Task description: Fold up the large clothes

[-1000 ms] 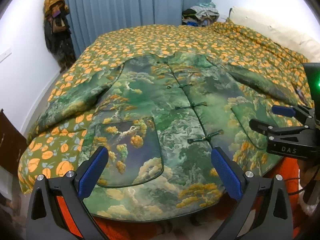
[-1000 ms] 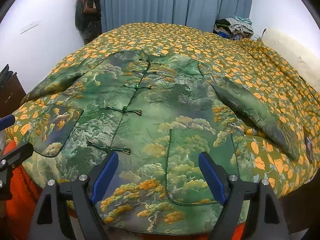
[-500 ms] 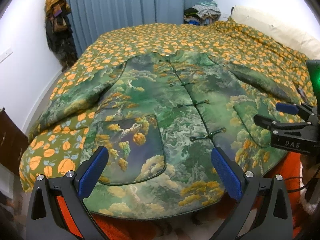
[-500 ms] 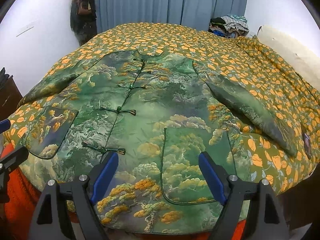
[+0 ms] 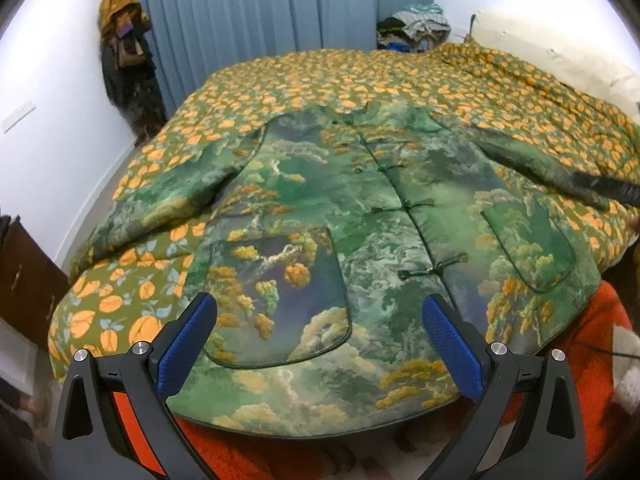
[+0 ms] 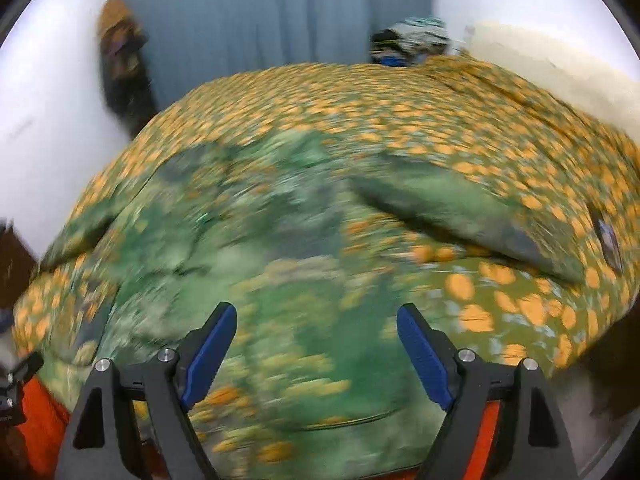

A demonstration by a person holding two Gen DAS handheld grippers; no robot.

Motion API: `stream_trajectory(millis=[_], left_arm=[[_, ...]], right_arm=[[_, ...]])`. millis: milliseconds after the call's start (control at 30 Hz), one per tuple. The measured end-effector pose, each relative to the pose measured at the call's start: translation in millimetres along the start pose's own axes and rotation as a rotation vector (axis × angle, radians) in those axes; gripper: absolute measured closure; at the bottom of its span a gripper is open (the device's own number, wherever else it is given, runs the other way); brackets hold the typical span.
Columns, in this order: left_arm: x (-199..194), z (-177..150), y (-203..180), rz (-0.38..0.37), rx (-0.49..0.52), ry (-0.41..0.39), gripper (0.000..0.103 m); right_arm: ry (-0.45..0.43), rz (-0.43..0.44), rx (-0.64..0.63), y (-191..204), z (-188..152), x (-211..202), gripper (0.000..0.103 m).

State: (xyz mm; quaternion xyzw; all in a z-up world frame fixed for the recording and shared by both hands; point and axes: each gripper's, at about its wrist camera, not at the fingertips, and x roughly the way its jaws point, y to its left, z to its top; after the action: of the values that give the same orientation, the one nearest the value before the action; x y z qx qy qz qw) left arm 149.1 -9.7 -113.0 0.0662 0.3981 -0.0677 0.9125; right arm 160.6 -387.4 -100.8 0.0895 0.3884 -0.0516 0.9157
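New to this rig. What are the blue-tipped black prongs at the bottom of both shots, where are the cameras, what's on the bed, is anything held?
No robot arm here: a person holds a two-finger gripper in each hand, with a fisheye camera on each looking forward along the fingers. The prongs are those fingers. One view looks past the left gripper, the other past the right gripper; the right view is blurred. A green landscape-print jacket lies spread flat, front up, knot buttons closed, on a bedspread printed with oranges. Both grippers stand open above the jacket's hem; nothing is held. Folding has not started.
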Motion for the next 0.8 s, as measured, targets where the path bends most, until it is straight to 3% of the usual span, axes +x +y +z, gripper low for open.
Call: stream_trajectory(millis=[167,367,567,633,700,800], left_arm=[[6,1,-2,-0.011,-0.016,0.034,0.001],[3,1,-15,0.001,0.026,0.03,0.001],[4,-2,-18,0.018,0.048,0.05,0.001],[4,-2,-17,0.023,0.043,0.057,0.001],[4,-2,-16,0.023,0.036,0.06,0.001],[5,-4,-15,0.026,0.029,0.064,0.001]], right_arm=[[-0.086,-0.04,0.344,-136,10,7,0.019],[-0.045,-0.029,0.772,-274,-5,66,0.019],[-0.064,-0.051,1.014,-337,-17,114,0.02],[-0.072,-0.082,1.041,-343,-14,123,0.033],[-0.07,-0.125,0.999,-342,-2,129,0.077],[-0.073,-0.238,0.81,-316,28,126,0.092]])
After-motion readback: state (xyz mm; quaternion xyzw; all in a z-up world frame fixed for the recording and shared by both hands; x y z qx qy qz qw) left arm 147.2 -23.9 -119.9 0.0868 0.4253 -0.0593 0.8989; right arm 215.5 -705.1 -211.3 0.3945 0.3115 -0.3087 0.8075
